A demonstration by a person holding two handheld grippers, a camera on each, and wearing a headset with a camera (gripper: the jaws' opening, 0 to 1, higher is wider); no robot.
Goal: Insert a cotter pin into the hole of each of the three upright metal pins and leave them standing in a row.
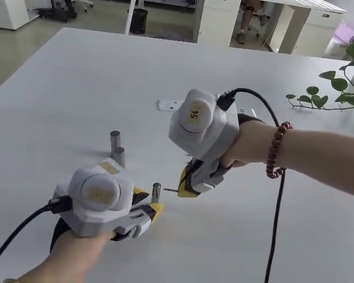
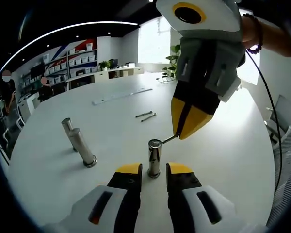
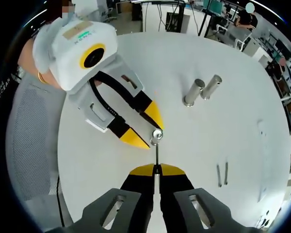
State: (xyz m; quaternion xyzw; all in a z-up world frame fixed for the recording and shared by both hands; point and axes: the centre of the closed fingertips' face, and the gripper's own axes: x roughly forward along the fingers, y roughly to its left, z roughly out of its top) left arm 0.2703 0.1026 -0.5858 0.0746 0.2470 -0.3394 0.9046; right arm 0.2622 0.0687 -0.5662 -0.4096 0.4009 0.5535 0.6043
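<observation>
A short steel pin (image 2: 154,156) stands upright between the yellow tips of my left gripper (image 2: 154,170), with a slim gap on each side, so the jaws are open around its foot. My right gripper (image 3: 156,170) is shut on a thin cotter pin (image 3: 156,153) that points at the head of that steel pin (image 3: 157,134). In the head view the cotter pin (image 1: 170,190) lies level between the right gripper (image 1: 182,190) and the steel pin (image 1: 156,191). Two more steel pins (image 1: 114,141) (image 1: 119,156) stand close together behind the left gripper (image 1: 153,210).
Two spare cotter pins (image 2: 145,115) lie side by side on the white table (image 1: 71,88), with a long metal strip (image 2: 121,95) beyond them. A potted plant (image 1: 336,88) reaches over the right edge. The right gripper's black cable (image 1: 277,200) trails across the tabletop.
</observation>
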